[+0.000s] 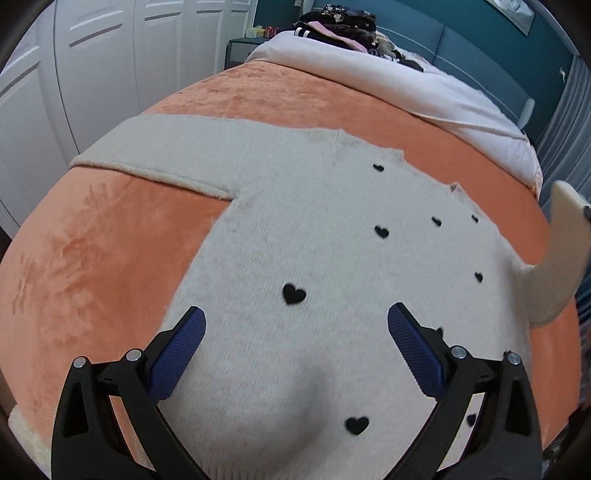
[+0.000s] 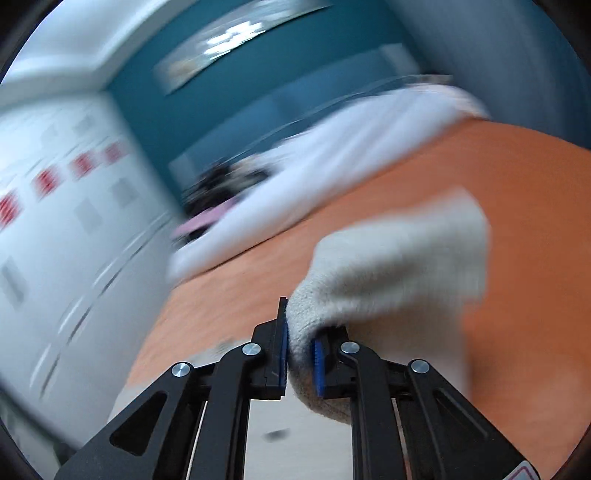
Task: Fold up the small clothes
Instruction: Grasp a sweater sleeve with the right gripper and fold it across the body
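A cream knit sweater with small black hearts lies spread on the orange blanket. One sleeve stretches flat to the left. My left gripper hovers open over the sweater's body, its blue pads wide apart with nothing between them. At the right edge the other sleeve is lifted off the bed. In the blurred right wrist view my right gripper is shut on that cream sleeve, whose cuff end bunches between the blue pads.
White wardrobe doors stand at the left. A white duvet covers the far part of the bed, with a pile of dark and pink clothes on it. A teal headboard and wall lie behind.
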